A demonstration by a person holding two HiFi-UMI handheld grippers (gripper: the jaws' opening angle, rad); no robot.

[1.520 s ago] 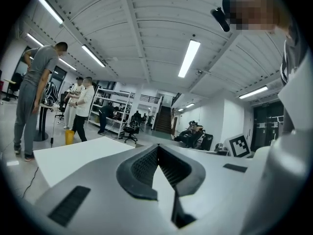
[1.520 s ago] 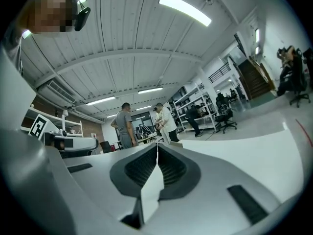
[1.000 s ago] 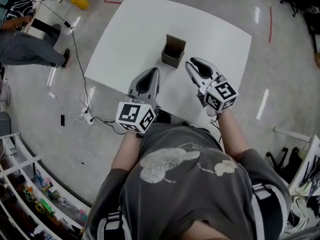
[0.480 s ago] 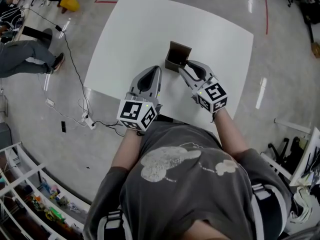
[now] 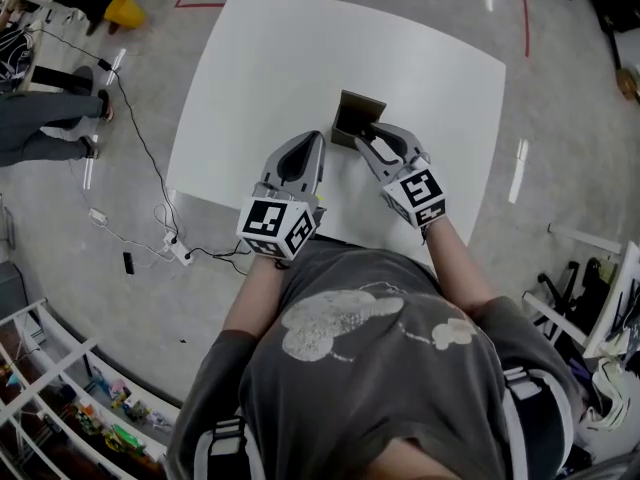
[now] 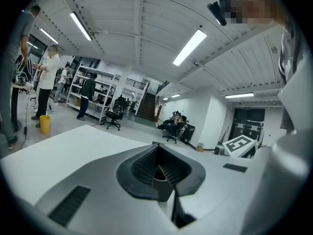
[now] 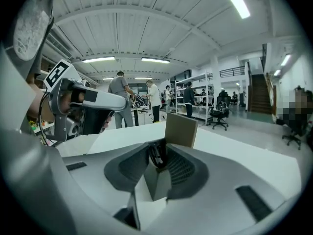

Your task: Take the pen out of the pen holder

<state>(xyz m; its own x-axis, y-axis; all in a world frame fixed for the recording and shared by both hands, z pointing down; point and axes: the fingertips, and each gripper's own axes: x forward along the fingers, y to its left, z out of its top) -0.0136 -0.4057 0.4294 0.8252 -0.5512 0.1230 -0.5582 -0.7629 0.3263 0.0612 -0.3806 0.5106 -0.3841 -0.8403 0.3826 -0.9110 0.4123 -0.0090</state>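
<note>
A brown cardboard pen holder [image 5: 352,108] stands upright in the middle of the white table [image 5: 270,58]. My right gripper [image 5: 368,131] has its tips at the holder's near right edge. Its jaws have just been opening and stand apart. In the right gripper view a dark pen [image 7: 156,156] shows in the gap between the fingertips of the right gripper [image 7: 157,153], in front of the holder [image 7: 182,130]. My left gripper [image 5: 313,140] is just left of the holder, low over the table, jaws together and empty. In its own view the left gripper [image 6: 157,166] shows only bare table ahead.
The table's near edge runs under both hands. Cables [image 5: 130,198] and a power strip lie on the floor at left, with a yellow object [image 5: 125,10] and people's legs [image 5: 40,118] further off. The right gripper's marker cube [image 6: 240,145] shows at the right of the left gripper view.
Both grippers have moved forward and down toward the holder. The right one swung left until its tips reached the holder's edge, and its jaws have opened.
</note>
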